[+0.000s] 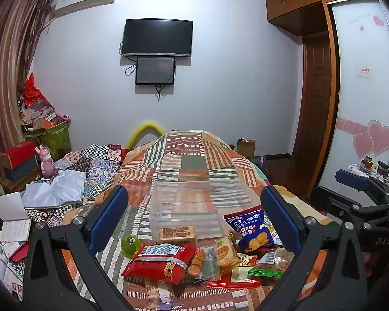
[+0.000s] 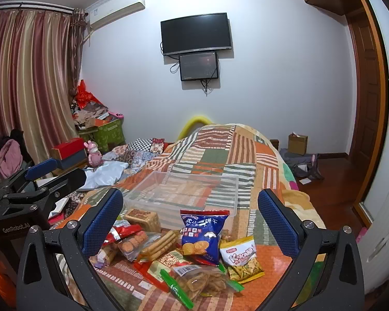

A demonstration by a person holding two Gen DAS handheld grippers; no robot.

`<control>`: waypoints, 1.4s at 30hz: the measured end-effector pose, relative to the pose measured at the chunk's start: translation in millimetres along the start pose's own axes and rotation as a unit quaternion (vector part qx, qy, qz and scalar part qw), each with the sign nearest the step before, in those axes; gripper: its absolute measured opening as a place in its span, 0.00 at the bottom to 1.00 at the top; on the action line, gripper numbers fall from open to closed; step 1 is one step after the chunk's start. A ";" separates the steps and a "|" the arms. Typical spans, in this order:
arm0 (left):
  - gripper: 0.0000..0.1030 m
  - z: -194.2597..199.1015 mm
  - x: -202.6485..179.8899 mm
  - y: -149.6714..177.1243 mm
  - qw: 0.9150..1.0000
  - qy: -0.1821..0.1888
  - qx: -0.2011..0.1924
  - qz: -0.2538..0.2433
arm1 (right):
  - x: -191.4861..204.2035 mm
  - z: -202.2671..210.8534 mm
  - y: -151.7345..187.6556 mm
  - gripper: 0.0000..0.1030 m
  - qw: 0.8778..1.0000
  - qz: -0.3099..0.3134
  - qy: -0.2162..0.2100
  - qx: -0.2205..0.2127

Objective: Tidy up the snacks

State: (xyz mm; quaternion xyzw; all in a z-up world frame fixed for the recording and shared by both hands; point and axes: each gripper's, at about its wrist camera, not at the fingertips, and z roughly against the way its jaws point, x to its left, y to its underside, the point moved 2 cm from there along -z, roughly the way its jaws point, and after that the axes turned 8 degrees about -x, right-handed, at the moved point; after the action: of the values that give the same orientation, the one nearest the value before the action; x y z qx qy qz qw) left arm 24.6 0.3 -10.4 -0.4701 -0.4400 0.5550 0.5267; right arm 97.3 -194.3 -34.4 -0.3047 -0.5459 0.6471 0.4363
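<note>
Lying heaped at the lower centre of both views: the snacks, a loose pile of packets on the patchwork bedspread [image 1: 194, 160], close enough to be reached by either tool. Sitting just behind the pile, toward the middle of the frame: a clear plastic bin [image 1: 194, 202], shallow, open-topped and looking empty, probably set there as the place for the sorted packets. Touching or nearly touching the bin's near wall: a brown biscuit block [image 1: 177, 233]. Standing out from the heap: a blue cracker bag [image 2: 203, 233] propped upright at centre, a red packet [image 1: 159, 261] at lower left of the left view, a white-and-yellow chip bag [image 2: 242, 258] at lower right of the right view, a clear bag with a green zip strip [image 2: 194, 281] nearest the camera, and a small green round container [image 1: 130, 246] off to the left of the pile.

Hovering above the near edge of the pile: the left gripper [image 1: 194, 217], blue pads spread wide, gripping nothing, touching nothing. Hanging likewise: the right gripper [image 2: 190, 220], jaws fully apart and bare, framing the blue bag between them without contact. Judging from this, sorting not yet begun; nothing seen inside the bin.
</note>
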 end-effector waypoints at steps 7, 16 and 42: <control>1.00 -1.4 0.4 2.7 1.000 -0.001 0.000 0.000 | -0.9 -0.1 0.0 1.00 1.000 -0.001 0.000 0.000; 1.00 -2.5 -0.5 3.9 1.000 -0.001 0.001 0.002 | -1.4 -0.2 -0.6 1.00 1.000 -0.006 -0.004 0.000; 1.00 -1.6 -1.0 5.2 1.000 -0.004 0.003 0.003 | -1.8 -0.1 -1.2 1.00 1.000 -0.007 -0.004 -0.001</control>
State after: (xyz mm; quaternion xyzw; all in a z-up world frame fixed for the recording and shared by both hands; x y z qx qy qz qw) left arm 25.3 -1.0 -15.8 -0.4678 -0.4394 0.5597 0.5243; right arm 98.5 -195.8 -33.4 -0.2991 -0.5504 0.6444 0.4385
